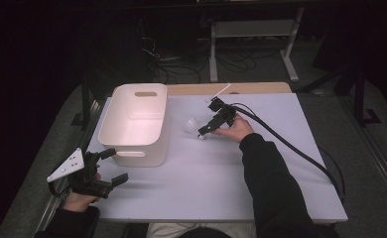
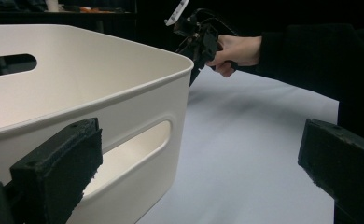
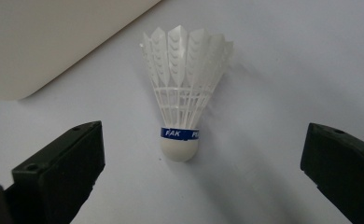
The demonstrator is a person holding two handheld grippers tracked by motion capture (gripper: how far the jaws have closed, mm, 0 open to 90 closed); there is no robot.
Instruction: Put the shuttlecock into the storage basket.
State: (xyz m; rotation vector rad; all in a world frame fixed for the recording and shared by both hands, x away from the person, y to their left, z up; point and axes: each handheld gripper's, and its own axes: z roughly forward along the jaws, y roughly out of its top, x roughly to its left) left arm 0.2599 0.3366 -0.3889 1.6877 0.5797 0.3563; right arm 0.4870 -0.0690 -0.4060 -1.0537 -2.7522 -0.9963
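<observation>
Right gripper [image 1: 205, 131] is hovering low over the white table [image 1: 261, 173], jaws standing wide apart and gripping nothing. A white shuttlecock [image 3: 185, 93] is lying on the table just ahead of those jaws, roughly centred between them in the right gripper view, touching neither pad. Its rounded cork end is pointing back toward the gripper, with the feather skirt fanning away from it (a blue band with partly legible white lettering is circling the neck above the cork). In the high view the shuttlecock [image 1: 192, 125] is sitting right at the tips of the right gripper, between it and the bin.

The white plastic bin [image 1: 134, 124] is standing just beyond and to the left of the shuttlecock as the right gripper is looking at it; a curved corner of its wall [image 3: 54, 42] is showing there, close to the feathers but apart from them.

Left gripper [image 1: 113, 166] is being held near the table's near-left edge, jaws also spread wide, nothing between them. It is facing the bin's near wall; in the left gripper view the slot handle [image 2: 133, 149] is sitting just ahead of the left-hand jaw, and whether the pad is touching the wall I cannot tell. Farther off beyond the bin's corner, the person's right hand [image 2: 234, 53] is gripping the other tool.
</observation>
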